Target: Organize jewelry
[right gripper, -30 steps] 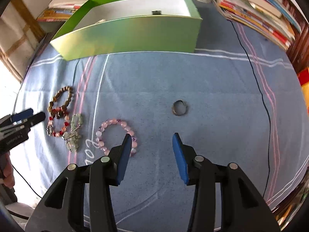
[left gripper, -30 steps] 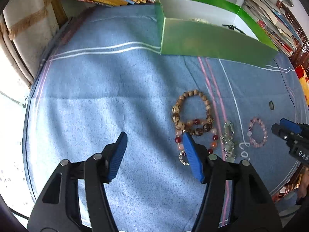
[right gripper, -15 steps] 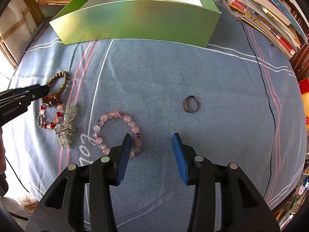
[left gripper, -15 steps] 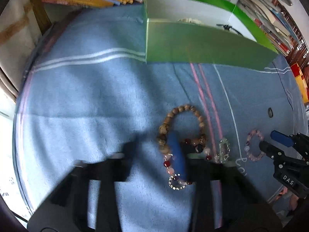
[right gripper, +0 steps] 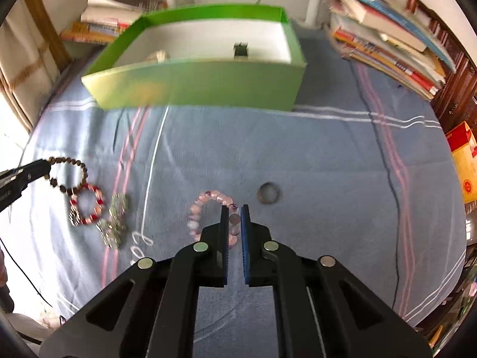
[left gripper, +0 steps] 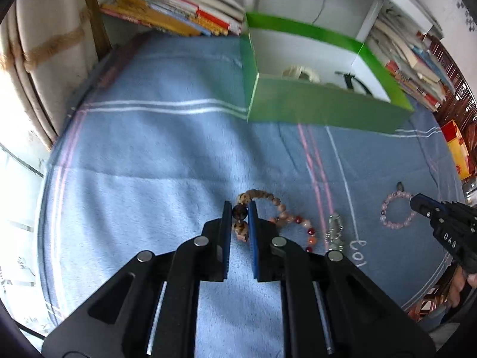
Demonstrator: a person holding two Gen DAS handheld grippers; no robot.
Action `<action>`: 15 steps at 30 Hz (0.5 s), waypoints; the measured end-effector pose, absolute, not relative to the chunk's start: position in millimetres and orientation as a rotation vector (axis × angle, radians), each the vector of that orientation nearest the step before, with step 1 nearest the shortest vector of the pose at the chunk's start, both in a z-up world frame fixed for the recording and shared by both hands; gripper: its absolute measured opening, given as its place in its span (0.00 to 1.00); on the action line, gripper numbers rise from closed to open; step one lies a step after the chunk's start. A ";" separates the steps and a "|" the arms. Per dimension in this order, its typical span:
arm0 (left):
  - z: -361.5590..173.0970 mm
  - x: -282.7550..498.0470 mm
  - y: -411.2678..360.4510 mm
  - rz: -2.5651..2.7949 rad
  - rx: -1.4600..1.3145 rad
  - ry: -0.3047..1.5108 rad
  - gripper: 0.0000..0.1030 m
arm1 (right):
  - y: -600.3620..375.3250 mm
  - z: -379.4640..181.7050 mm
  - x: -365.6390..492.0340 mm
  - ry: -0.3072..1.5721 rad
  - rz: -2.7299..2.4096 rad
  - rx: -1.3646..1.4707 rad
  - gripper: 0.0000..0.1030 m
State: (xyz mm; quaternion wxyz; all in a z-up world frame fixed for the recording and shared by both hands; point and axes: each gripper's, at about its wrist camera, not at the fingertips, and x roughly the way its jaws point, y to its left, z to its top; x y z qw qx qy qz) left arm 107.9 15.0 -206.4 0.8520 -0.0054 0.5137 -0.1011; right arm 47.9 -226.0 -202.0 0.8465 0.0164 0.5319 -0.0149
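Our left gripper [left gripper: 240, 211] pinches the brown bead bracelet [left gripper: 262, 200] by two beads between its blue pads. Our right gripper [right gripper: 232, 217] is closing its jaws on the pink bead bracelet [right gripper: 205, 208], and the pads already press on a bead.

Both bracelets still touch the blue cloth [left gripper: 155, 155]. The brown loop runs away from our left jaws toward the right and lies partly over the red bead bracelet [left gripper: 304, 226]. The pink loop lies flat and spreads left from our right jaws.

We think this is the picking-up step. Next we need to lift both loops clear and carry them to the green box [right gripper: 202, 89] at the far side of the cloth. The brown one may drag the red one along, so we should lift slowly.

A small ring [right gripper: 269, 193] waits just beside the pink loop.
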 end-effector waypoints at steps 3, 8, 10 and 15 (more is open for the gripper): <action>-192.4 98.4 16.7 -0.240 -0.023 1.061 0.11 | -225.8 -186.8 50.6 1.091 -0.010 0.056 0.08; -183.5 94.3 5.9 -0.269 0.017 1.042 0.11 | -221.7 -181.7 49.4 1.087 0.007 0.082 0.08; -188.0 95.8 6.8 -0.246 0.028 1.059 0.12 | -226.4 -189.6 53.3 1.124 -0.035 0.076 0.08; -197.0 96.5 23.5 -0.170 0.011 1.083 0.35 | -226.6 -190.9 49.8 1.120 -0.057 0.074 0.24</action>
